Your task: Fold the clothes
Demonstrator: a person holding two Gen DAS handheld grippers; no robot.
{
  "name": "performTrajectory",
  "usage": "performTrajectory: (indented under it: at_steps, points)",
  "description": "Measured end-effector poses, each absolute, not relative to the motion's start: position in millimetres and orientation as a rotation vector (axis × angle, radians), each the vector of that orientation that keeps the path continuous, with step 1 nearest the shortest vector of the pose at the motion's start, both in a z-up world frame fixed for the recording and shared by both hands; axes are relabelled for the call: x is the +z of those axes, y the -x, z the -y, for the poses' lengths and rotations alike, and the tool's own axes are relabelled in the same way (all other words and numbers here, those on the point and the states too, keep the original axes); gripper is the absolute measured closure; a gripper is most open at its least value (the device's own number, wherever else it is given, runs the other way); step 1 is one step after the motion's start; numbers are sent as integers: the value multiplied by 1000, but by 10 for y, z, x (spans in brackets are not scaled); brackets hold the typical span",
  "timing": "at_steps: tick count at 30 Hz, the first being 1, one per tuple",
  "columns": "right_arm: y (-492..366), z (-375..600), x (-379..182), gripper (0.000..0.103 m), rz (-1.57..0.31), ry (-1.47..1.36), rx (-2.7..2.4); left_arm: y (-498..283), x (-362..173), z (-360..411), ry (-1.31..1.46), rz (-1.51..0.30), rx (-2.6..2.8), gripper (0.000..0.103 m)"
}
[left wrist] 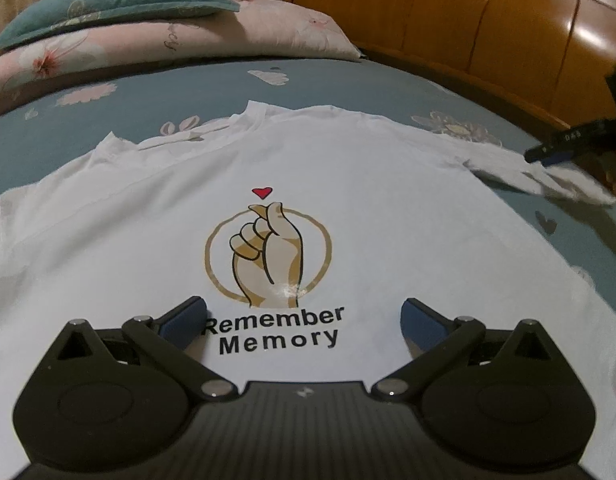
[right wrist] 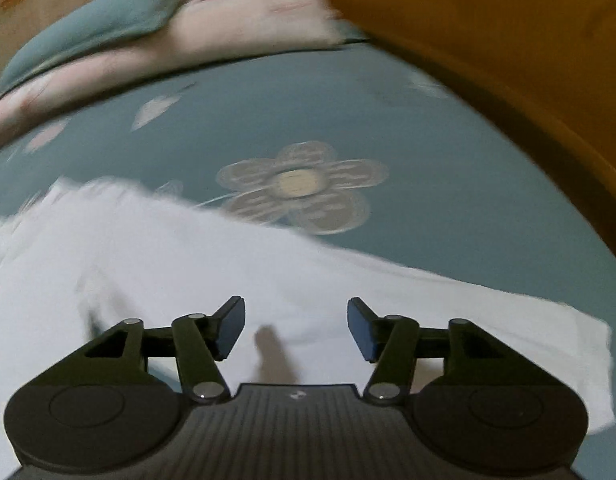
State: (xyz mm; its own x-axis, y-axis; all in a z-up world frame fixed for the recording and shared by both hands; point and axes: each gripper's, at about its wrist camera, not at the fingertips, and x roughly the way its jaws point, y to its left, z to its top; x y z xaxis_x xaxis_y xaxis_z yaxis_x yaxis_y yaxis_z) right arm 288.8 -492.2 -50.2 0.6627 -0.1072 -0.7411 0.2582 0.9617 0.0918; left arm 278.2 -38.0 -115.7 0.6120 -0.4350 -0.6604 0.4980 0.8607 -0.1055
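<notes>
Two grippers over the bed, both with jaws apart and nothing between them. I see the white T-shirt [left wrist: 348, 208] spread print-up on the blue floral sheet [left wrist: 348, 84], filling the frame centre under my left gripper [left wrist: 303, 316]. My right gripper [right wrist: 295, 328] hangs over its sleeve [right wrist: 508, 320], lower right; that view is blurred

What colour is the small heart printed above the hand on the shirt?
Red. The heart on the white T-shirt shows best in the left wrist view.
</notes>
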Motion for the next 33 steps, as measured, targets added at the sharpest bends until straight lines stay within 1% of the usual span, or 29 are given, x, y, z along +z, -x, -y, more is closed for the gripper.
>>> performTrajectory:
  at_steps: [3, 6, 8, 10, 14, 16, 20, 23, 27, 29, 30, 31, 33]
  points:
    - [-2901, 5121, -674, 40, -832, -231, -295, -2787, -1187, 389, -103, -727, -539, 1]
    - [-2980, 5166, -753, 40, -781, -197, -364, -2775, -1207, 425, -131, -715, -533, 1]
    - [-3063, 5209, -760, 37, -777, -189, -414, -2775, -1207, 412, -125, -715, -536, 1]
    - [-3104, 5338, -709, 37, -775, -246, -441, -2774, -1207, 399, -118, -715, -540, 1]
    - [-2903, 5586, -490, 36, -703, -427, -446, -2768, -1207, 409, -125, -713, -539, 1]
    - [-2819, 5572, -471, 34, -732, -477, -438, -2769, -1206, 409, -124, -714, -538, 1]
    - [-2789, 5396, -664, 33, -820, -382, -465, -2769, -1200, 403, -122, -717, -538, 1]
    - [-2852, 5434, -755, 33, -786, -287, -508, -2768, -1202, 404, -123, -715, -538, 1]
    - [-2912, 5692, -605, 33, -787, -349, -539, -2773, -1191, 391, -116, -722, -538, 1]
    - [-2780, 5723, -512, 29, -782, -382, -527, -2764, -1155, 387, -110, -730, -537, 1]
    - [-2697, 5710, -497, 23, -783, -390, -510, -2753, -1126, 381, -97, -729, -547, 1]
    - [-2615, 5698, -482, 21, -785, -399, -494, -2741, -1097, 374, -84, -728, -556, 1]
    - [-2451, 5674, -451, 21, -787, -416, -462, -2718, -1046, 364, -60, -724, -575, 1]
